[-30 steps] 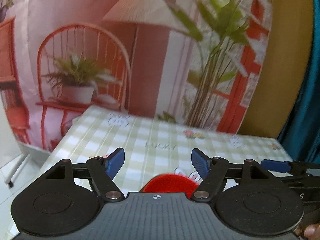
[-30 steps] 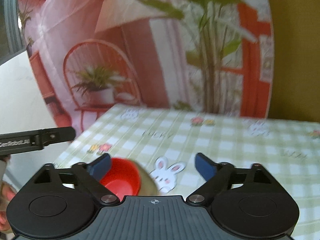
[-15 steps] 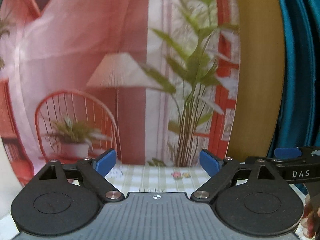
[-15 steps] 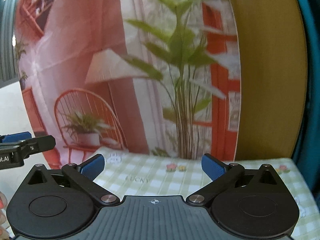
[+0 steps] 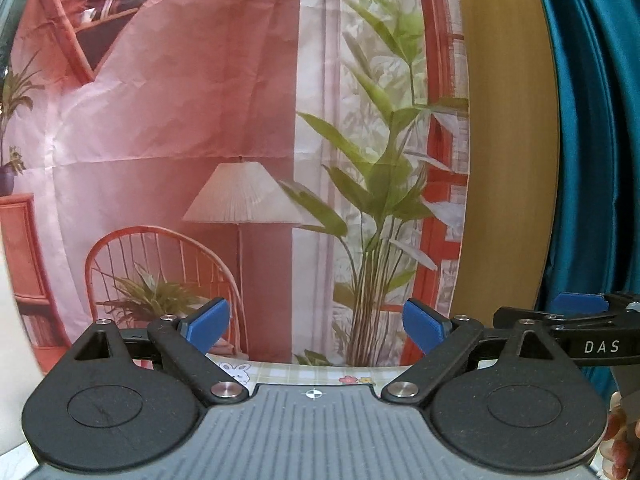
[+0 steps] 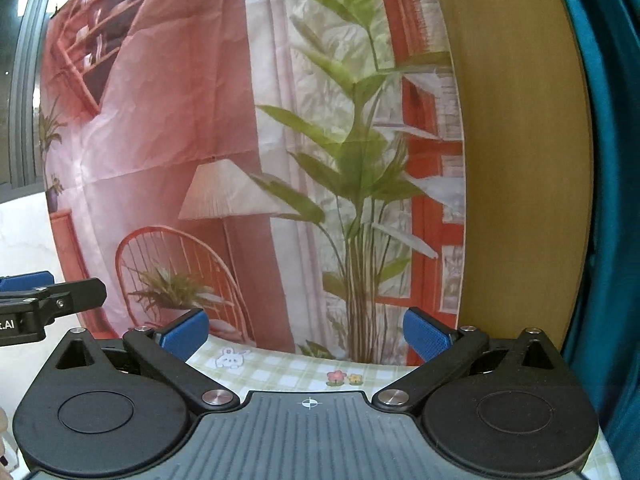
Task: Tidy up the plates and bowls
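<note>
No plate or bowl shows in either view now. My left gripper (image 5: 316, 326) is open, its blue pads wide apart with nothing between them, raised above the table and facing the backdrop. My right gripper (image 6: 306, 334) is also open and empty, held high in the same way. Only the far strip of the green checked tablecloth (image 6: 280, 372) shows below the right fingers, and a thin band of the tablecloth (image 5: 320, 372) in the left wrist view. The right gripper's finger (image 5: 576, 320) pokes in at the right edge of the left wrist view; the left gripper's finger (image 6: 44, 300) shows at the left edge of the right wrist view.
A printed backdrop (image 5: 240, 160) with a lamp, chair and plant hangs behind the table. A yellow wooden panel (image 6: 520, 160) and a teal curtain (image 5: 592, 120) stand to the right. A hand (image 5: 618, 444) shows at the lower right.
Both grippers have risen and tilted up, so the red bowl and most of the tablecloth have dropped out of view. The pads of both stand wider apart than a second ago.
</note>
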`<state>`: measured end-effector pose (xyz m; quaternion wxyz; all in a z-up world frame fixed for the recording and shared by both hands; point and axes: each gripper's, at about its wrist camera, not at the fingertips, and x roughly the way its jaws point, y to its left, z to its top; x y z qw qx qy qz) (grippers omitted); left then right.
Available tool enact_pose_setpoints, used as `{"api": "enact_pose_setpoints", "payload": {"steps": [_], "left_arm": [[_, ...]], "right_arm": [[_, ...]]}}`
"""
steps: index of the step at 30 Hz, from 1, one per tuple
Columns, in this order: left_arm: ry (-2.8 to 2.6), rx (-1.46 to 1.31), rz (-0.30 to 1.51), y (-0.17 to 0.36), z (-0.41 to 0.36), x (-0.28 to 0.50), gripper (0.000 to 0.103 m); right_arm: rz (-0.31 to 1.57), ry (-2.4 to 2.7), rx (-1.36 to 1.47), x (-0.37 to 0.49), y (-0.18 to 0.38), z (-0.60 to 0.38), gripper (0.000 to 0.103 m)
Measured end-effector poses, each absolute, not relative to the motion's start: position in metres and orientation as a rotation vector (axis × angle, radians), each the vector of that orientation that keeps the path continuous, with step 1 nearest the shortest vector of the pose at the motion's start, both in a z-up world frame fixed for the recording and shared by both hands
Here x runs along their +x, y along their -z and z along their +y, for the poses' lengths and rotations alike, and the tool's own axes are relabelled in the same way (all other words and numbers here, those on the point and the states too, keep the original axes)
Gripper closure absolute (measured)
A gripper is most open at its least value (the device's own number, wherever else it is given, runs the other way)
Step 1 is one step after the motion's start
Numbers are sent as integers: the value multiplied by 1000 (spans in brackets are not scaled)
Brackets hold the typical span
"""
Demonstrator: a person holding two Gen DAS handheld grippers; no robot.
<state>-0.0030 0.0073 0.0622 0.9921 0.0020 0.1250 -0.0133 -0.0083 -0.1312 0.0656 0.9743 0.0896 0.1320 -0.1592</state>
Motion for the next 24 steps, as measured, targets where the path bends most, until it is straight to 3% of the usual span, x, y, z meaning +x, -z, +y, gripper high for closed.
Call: {"api": "enact_pose_setpoints", "payload": {"steps": [24], "left_arm": [[-34,48,270,-71,8,-8,8]], "right_arm": [[266,310,169,-13,-73,-123,0]]}}
